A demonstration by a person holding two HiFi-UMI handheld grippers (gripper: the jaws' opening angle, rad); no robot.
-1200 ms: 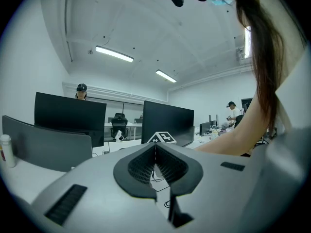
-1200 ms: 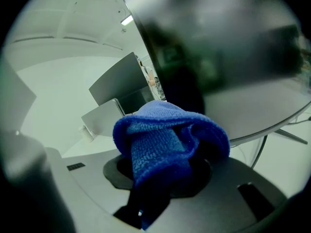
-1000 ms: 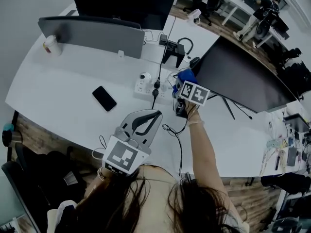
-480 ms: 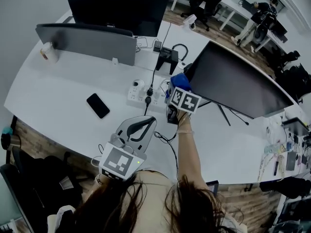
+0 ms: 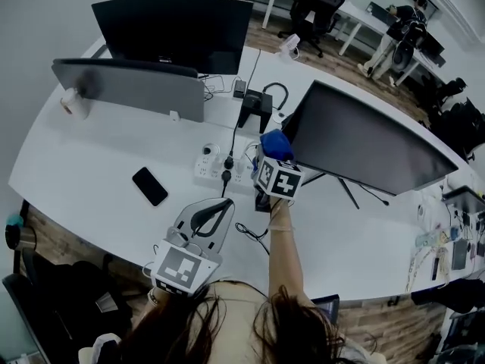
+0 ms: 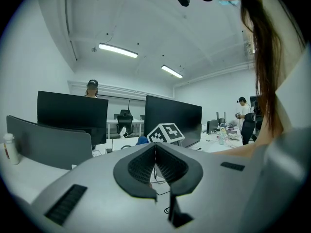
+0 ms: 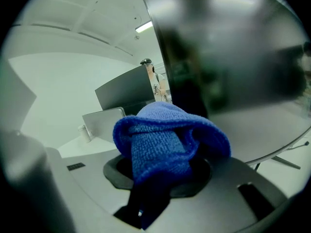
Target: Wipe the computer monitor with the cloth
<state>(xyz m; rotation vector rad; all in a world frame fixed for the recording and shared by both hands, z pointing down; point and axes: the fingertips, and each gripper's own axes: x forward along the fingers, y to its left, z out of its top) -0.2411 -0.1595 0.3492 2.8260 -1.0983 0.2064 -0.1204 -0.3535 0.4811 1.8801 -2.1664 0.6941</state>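
Setting: a curved white worktop [image 5: 91,158], seen from above over a person's head and arms.
Task item: a blue microfibre cloth [image 5: 276,141], bunched into a rounded wad, sits above the middle of the worktop at the tip of the right gripper.
Right gripper [image 5: 269,156]: held out at arm's length, its jaws are clamped on the cloth [image 7: 165,140]. The wad bulges up over the jaws, and a fold of it hangs down through the gap between them.
Computer monitor: a wide, dark, flat screen [image 5: 364,139] stands on thin legs towards the worktop's right edge, tilted back.
Cloth and monitor: the cloth is just beside the screen's left edge, near its lower corner. I cannot tell whether they touch. In the right gripper view the screen [image 7: 233,57] fills the space behind the cloth.
Left gripper [image 5: 224,205]: held low near the worktop's near edge, close to the person's body. Its ribbed black pads [image 6: 167,165] are pressed together at the tips with nothing between them.
Other items: a black smartphone [image 5: 150,186] lies flat left of centre. A white power strip [image 5: 220,169] with plugs lies at the middle. A grey partition panel [image 5: 129,86] and a second black monitor [image 5: 174,25] stand along the far edge.
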